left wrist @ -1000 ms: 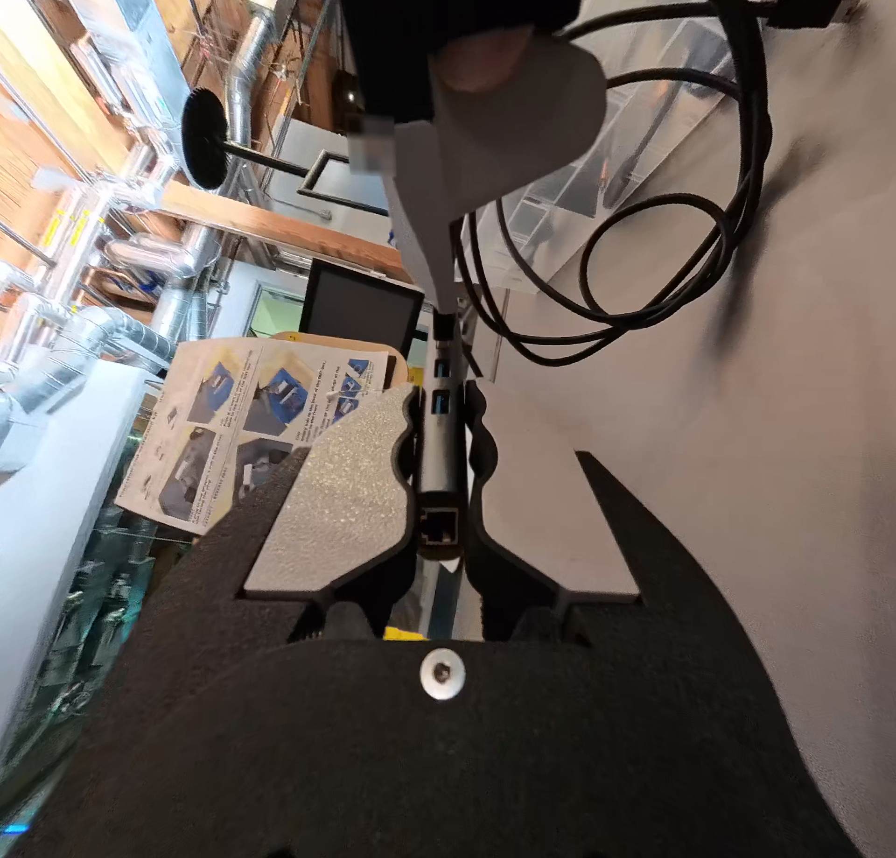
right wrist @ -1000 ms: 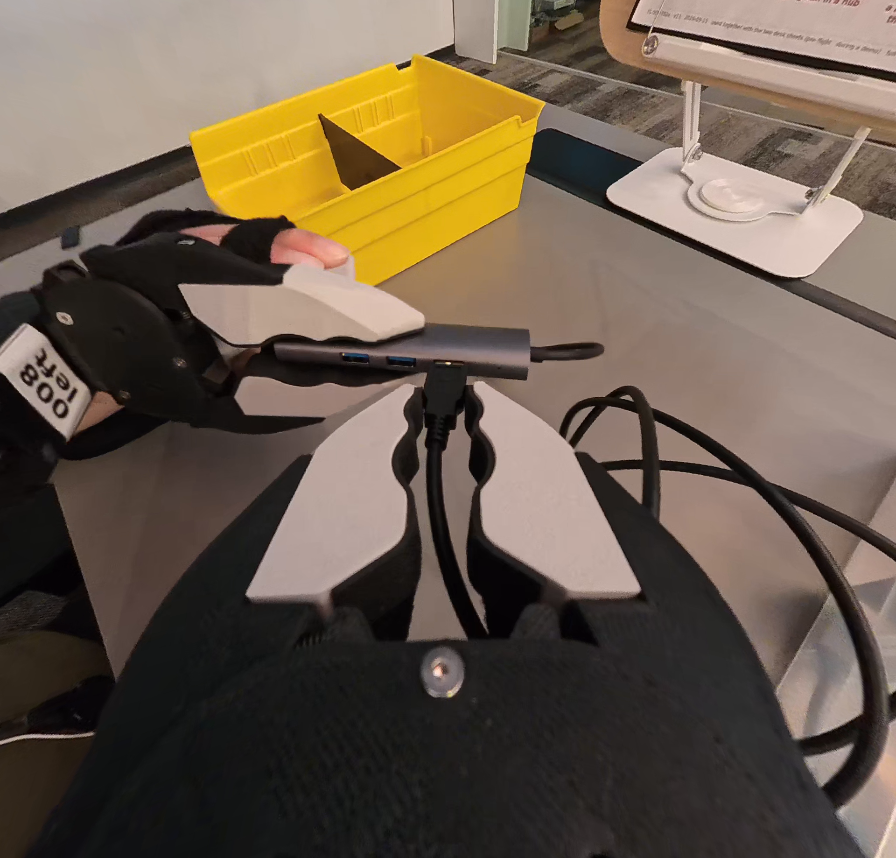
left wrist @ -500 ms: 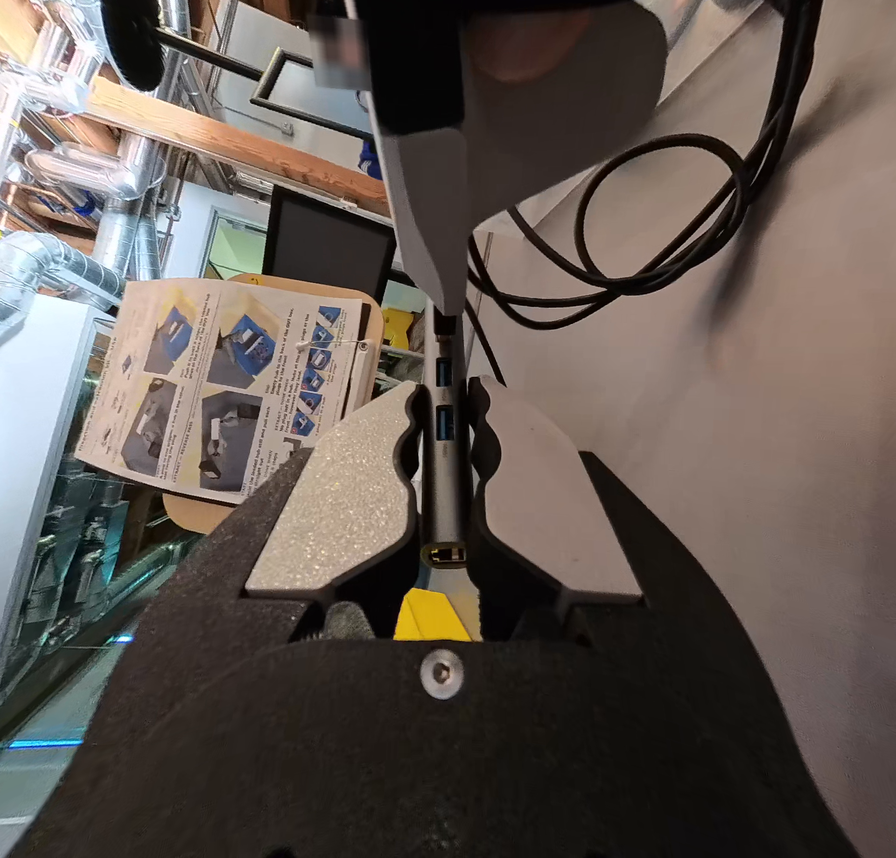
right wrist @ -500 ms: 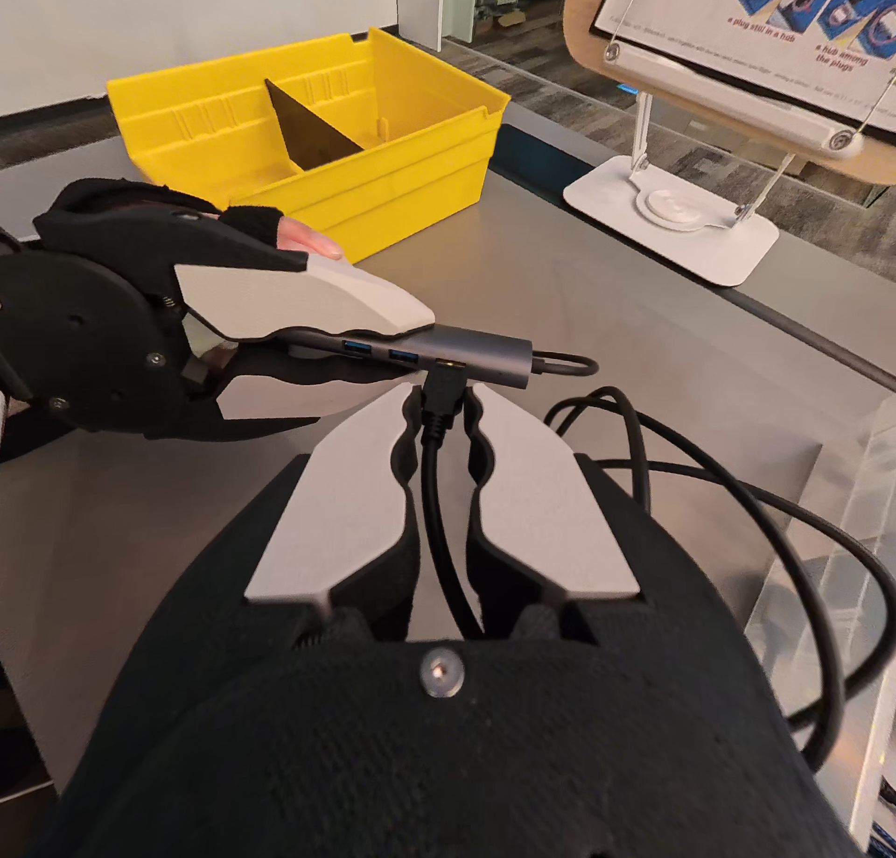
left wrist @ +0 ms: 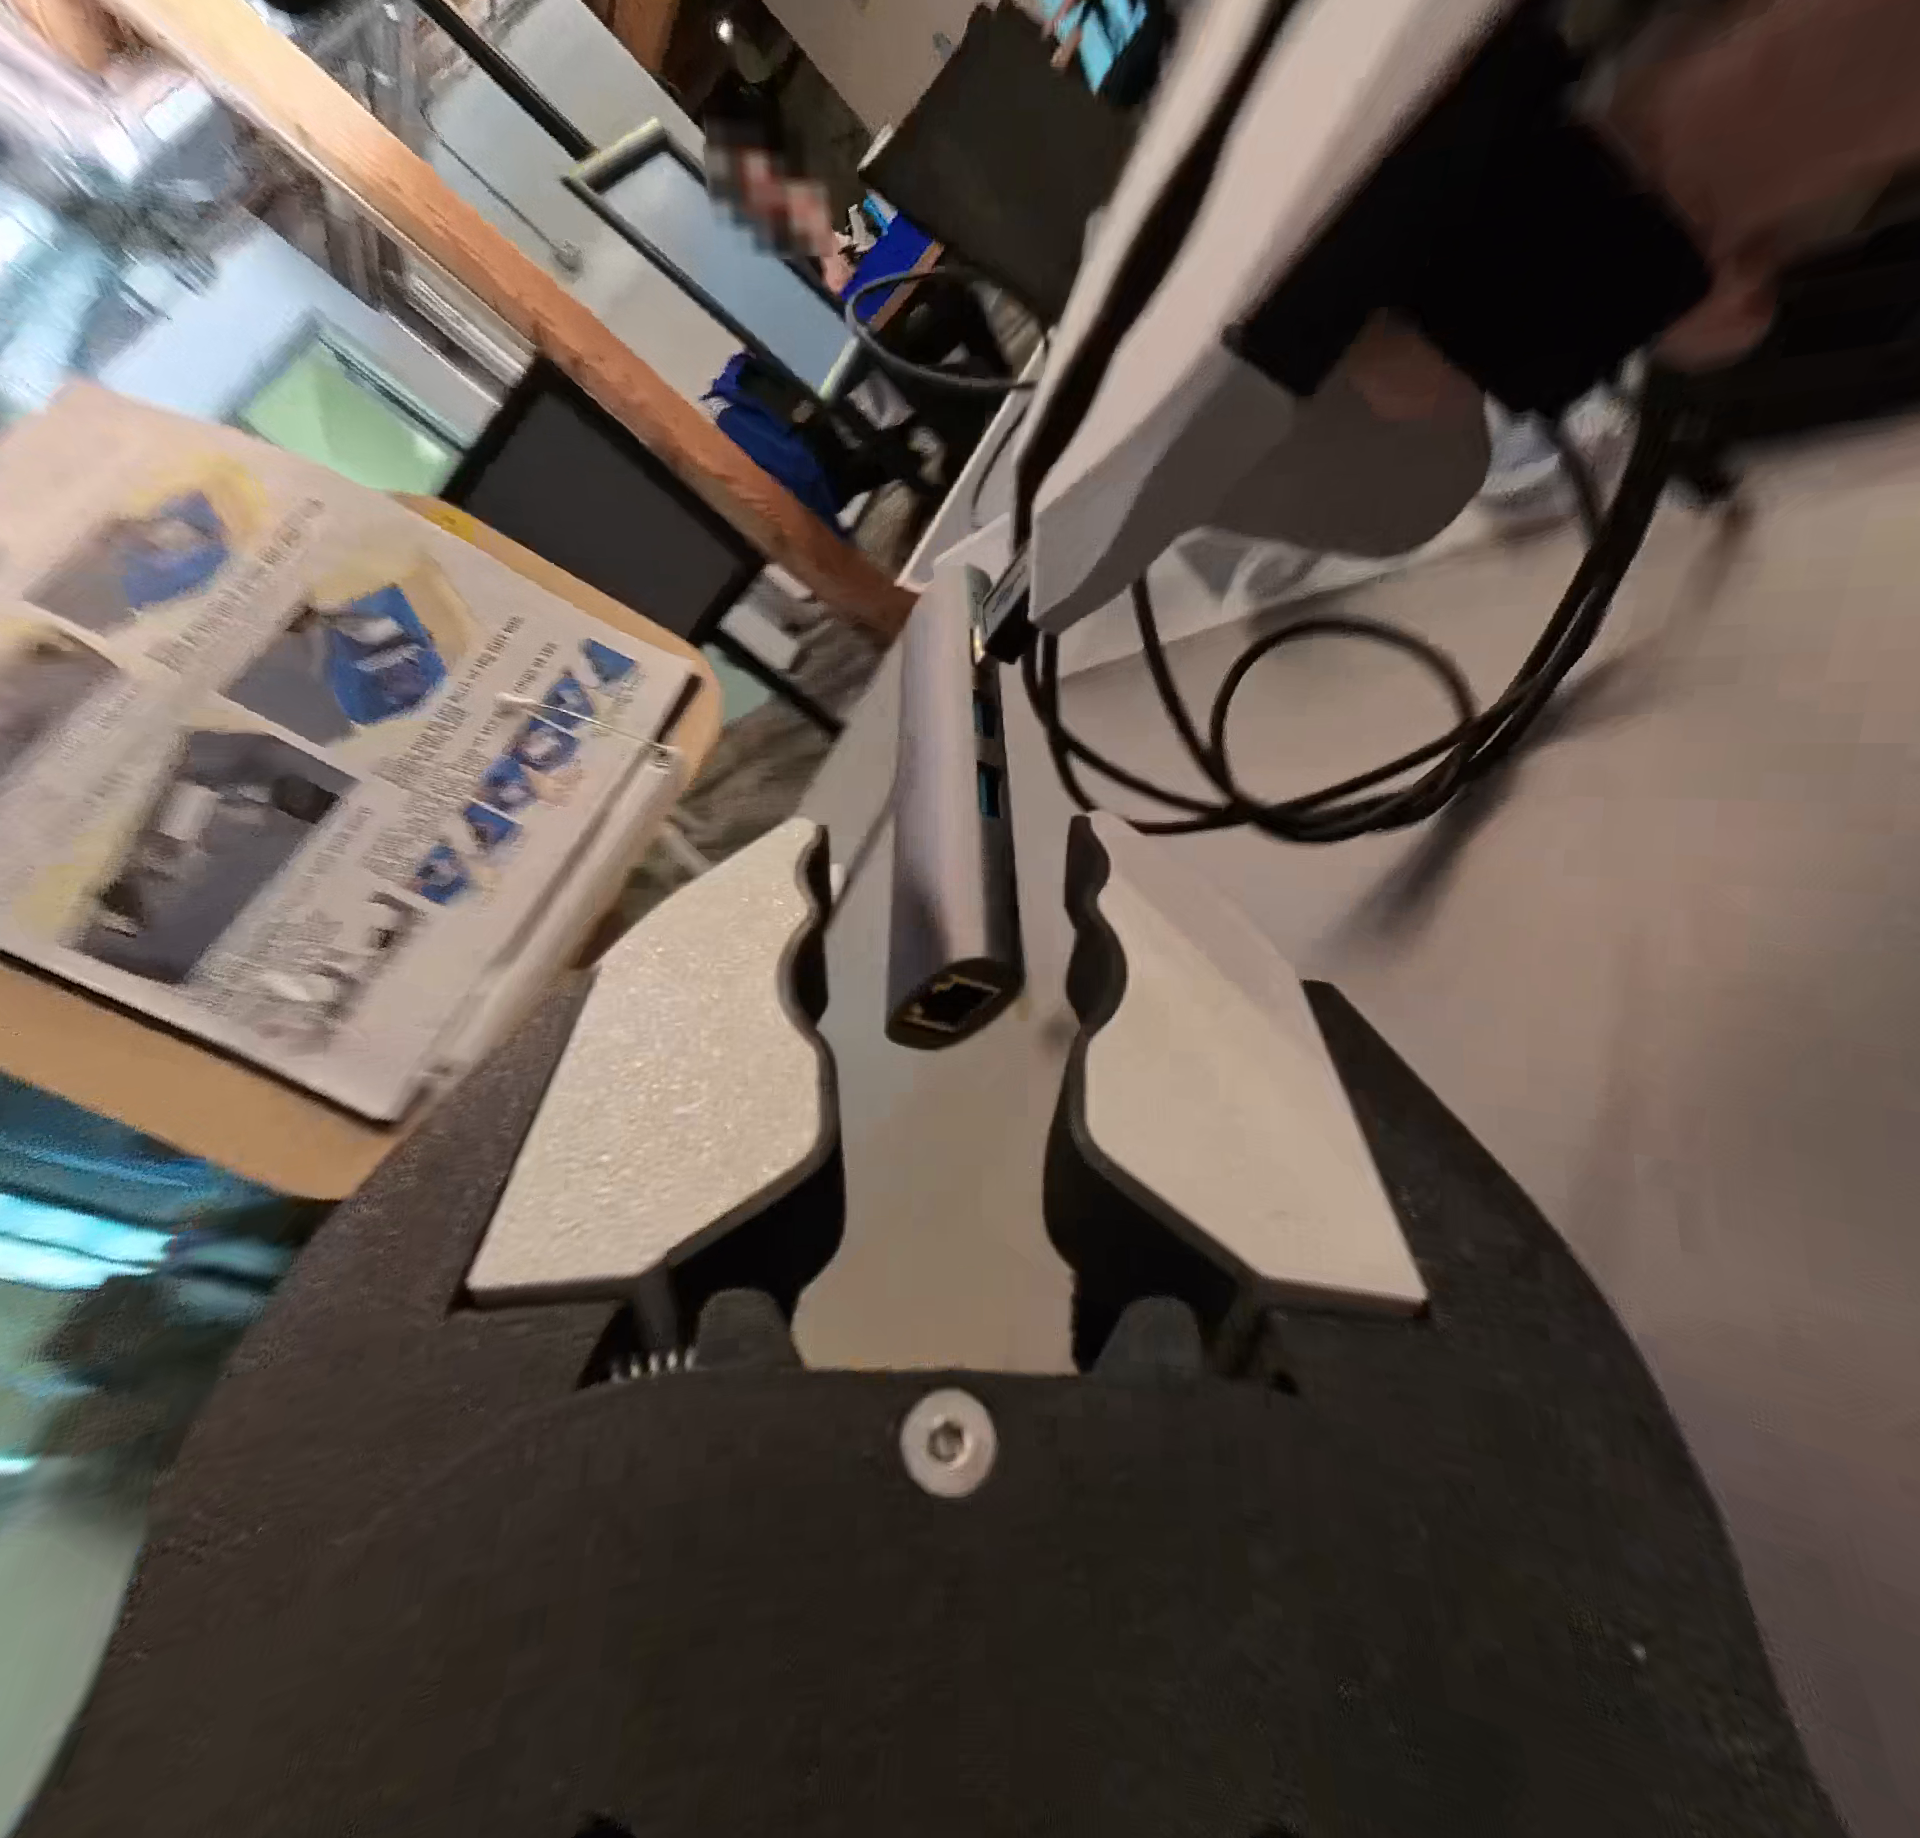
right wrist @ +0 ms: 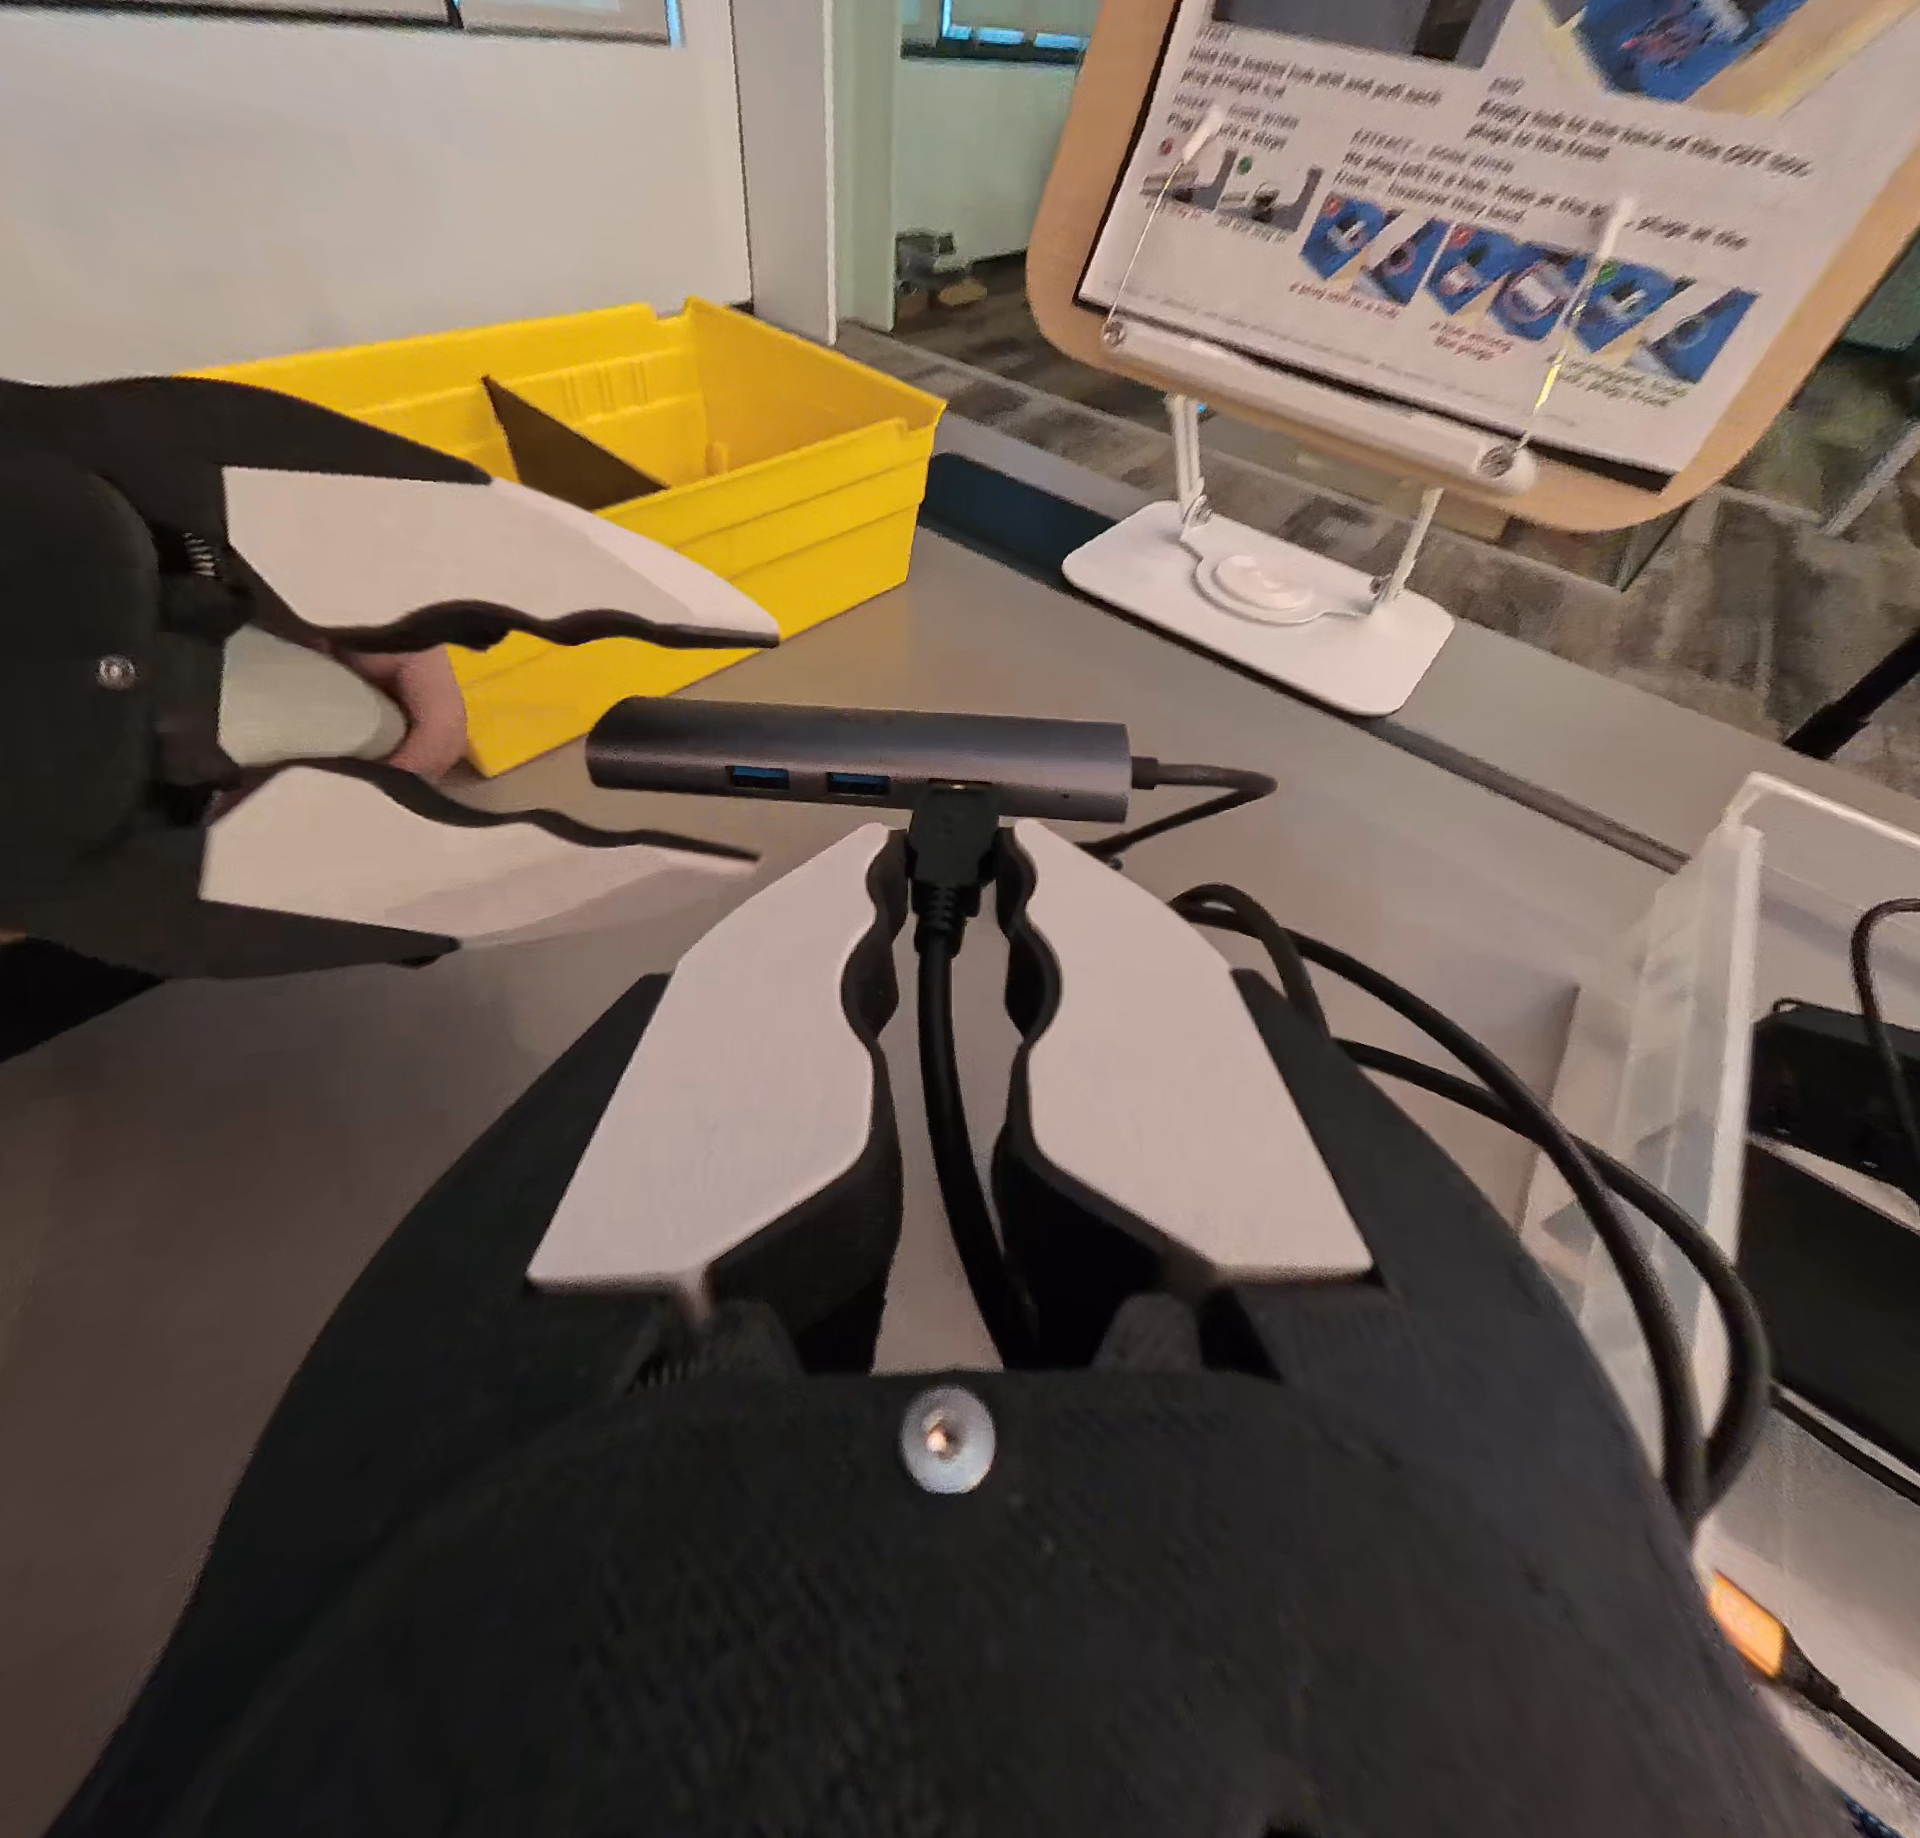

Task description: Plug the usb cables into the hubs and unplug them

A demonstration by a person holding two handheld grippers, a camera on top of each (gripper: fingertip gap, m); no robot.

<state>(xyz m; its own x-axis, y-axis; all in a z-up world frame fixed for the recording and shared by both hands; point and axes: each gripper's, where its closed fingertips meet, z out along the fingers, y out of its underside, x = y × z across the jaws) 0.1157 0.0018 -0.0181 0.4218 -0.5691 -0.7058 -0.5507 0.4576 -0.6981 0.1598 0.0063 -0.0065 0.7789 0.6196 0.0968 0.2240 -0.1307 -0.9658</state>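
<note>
Grey hub (right wrist: pixel 862 758): is hanging just above the table (right wrist: pixel 312 1113), carried only by the plug seated in its side port; two blue ports beside it are sitting empty.
Right gripper (right wrist: pixel 951 858): is pinching the black plug (right wrist: pixel 951 838) of the usb cable (right wrist: pixel 1507 1113), probably so the plug stays square to the port.
Left gripper (left wrist: pixel 945 936): is standing spread apart around the hub's near end, touching nothing; judging by this, it is not bracing the hub.
Yellow bin (right wrist: pixel 717 458): is sitting behind the hub, showing only a dark divider (right wrist: pixel 566 453) inside.
Clear bin (right wrist: pixel 1766 1061): is holding a black device at the right; the cable's slack is looping beside it.
Sheet stand (right wrist: pixel 1257 604): is propping a printed page beyond the hub.
</note>
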